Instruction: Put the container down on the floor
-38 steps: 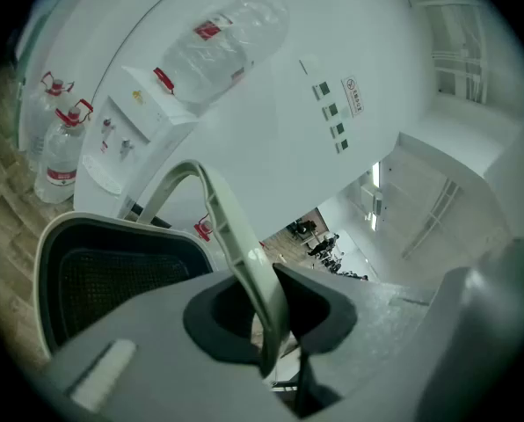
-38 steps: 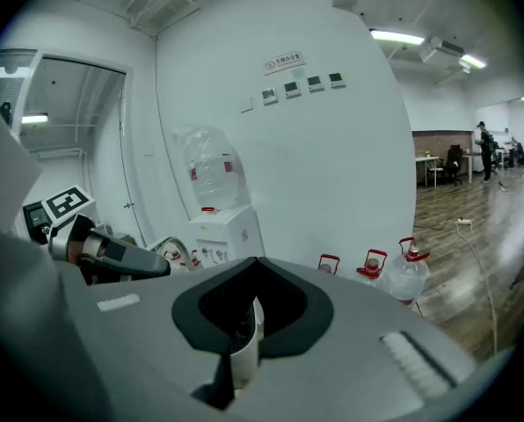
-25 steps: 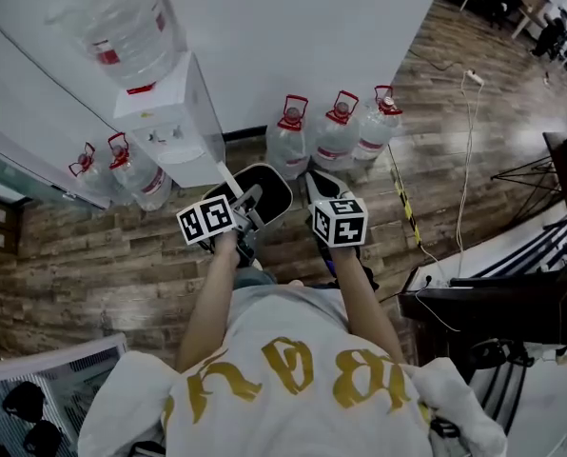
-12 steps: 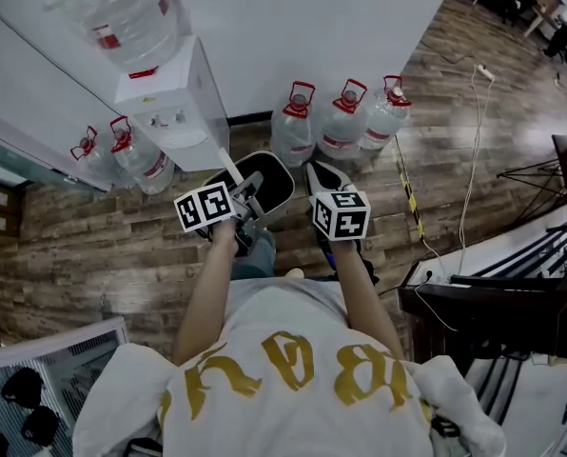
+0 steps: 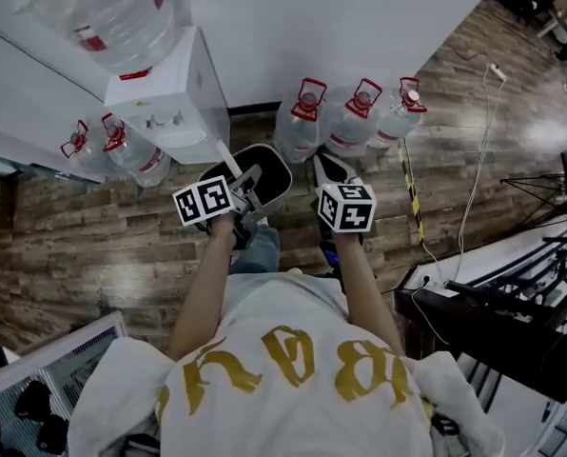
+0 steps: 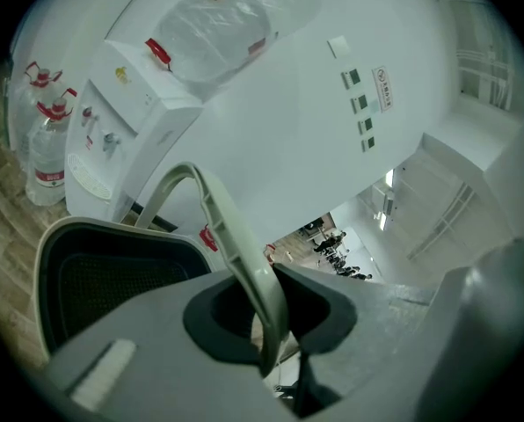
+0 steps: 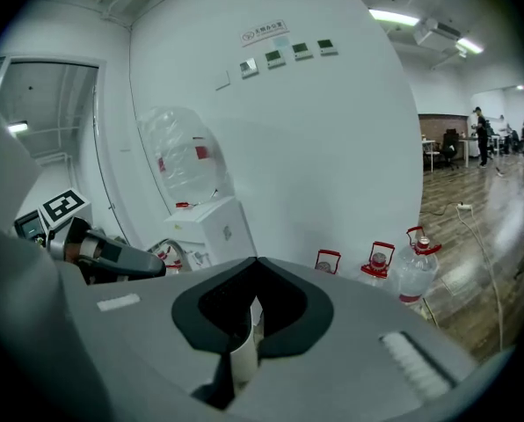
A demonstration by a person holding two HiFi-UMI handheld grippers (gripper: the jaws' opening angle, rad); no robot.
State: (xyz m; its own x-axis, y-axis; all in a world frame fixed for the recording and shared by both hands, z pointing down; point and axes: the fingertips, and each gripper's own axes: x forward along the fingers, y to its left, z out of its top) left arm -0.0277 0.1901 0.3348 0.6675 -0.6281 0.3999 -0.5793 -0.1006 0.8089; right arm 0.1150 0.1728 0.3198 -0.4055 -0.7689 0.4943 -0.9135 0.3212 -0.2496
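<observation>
Container (image 5: 274, 165) barely shifted; handle (image 6: 222, 227) seemingly clamped between left gripper (image 6: 271, 323) fingers (image 6: 332, 301).

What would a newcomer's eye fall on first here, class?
The left gripper clamps the pale curved handle of a black white-rimmed container; the right gripper pinches a white strip. Behind stands a white water dispenser topped by a clear upturned bottle, with three clear red-capped water jugs to its right.

Water bottles (image 5: 301, 133) on wood floor (image 5: 93, 246)
</observation>
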